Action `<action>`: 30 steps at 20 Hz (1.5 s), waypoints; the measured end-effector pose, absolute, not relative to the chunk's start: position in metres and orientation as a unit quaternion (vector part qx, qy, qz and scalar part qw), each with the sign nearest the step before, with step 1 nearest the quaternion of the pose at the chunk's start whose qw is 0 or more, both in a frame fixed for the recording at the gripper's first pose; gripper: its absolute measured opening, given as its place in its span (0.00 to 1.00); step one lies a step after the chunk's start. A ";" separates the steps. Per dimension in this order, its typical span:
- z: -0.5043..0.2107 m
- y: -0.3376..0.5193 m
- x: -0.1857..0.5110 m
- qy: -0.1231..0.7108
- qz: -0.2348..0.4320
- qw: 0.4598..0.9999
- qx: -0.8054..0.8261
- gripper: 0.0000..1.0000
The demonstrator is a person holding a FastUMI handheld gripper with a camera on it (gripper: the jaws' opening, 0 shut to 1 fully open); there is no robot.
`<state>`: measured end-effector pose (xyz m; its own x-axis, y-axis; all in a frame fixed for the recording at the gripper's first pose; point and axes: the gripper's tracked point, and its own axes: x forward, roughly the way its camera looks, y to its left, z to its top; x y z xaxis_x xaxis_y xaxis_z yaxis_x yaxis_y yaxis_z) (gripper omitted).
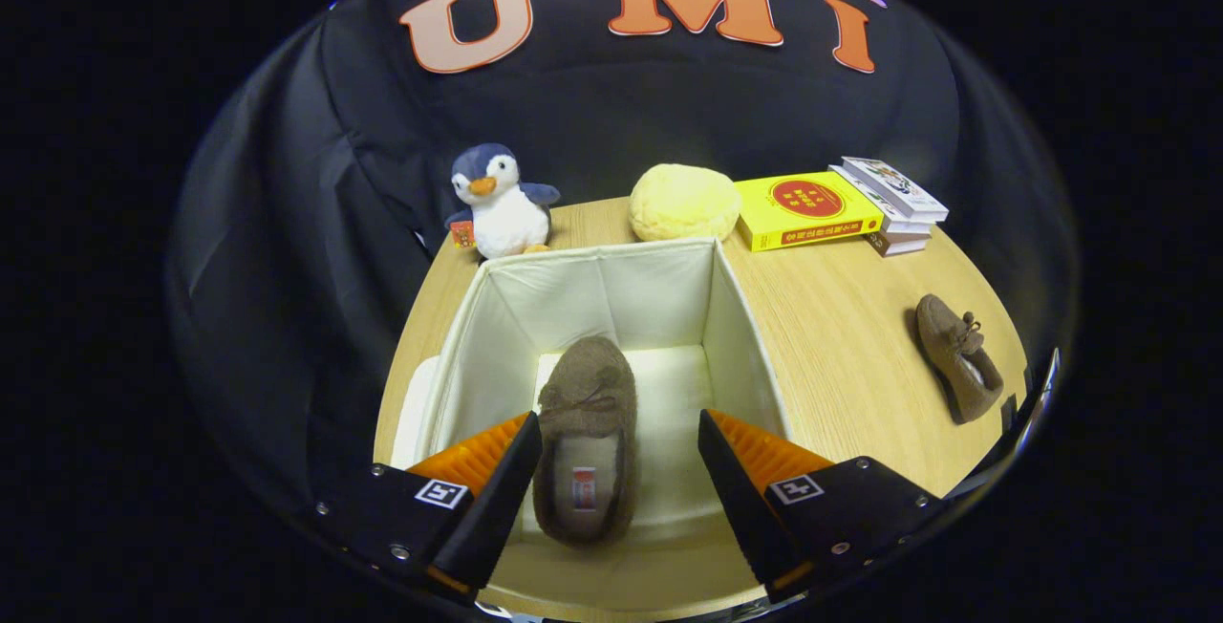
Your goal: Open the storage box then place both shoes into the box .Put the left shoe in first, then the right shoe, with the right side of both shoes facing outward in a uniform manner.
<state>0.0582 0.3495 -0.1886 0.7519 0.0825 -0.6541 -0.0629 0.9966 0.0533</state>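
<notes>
Gripper (619,432) wide open, holding nothing, hovering over the open cream fabric storage box (736,317), with a brown suede moccasin shoe (585,432) lying on the box floor between the fingers, close against the left one, well clear of the right, toe pointing away. Second brown moccasin (957,355) well off to the right on the light wooden table (841,336), outside the box.

Bright, even overhead light, soft shadows, sharp centre; the table (841,317) edge bows with fisheye distortion.
</notes>
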 end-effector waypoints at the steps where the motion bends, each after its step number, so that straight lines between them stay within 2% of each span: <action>1: -0.178 0.342 0.059 0.339 0.042 0.940 0.013 0.99; 6: -0.143 0.289 0.065 0.295 0.052 0.954 0.015 0.99; 12: -0.133 0.153 0.075 0.273 -0.006 0.962 0.012 0.98; 17: -0.146 0.035 0.079 0.282 -0.057 0.958 -0.001 0.98; 22: -0.161 -0.049 0.079 0.298 -0.074 0.952 -0.003 0.98; 29: -0.206 -0.113 0.085 0.332 -0.050 0.941 -0.035 0.98; 30: -0.215 -0.120 0.086 0.338 -0.047 0.939 -0.037 0.96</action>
<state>0.0855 -0.1198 -0.2149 0.7676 -0.1133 -0.6309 0.0627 0.9928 -0.1020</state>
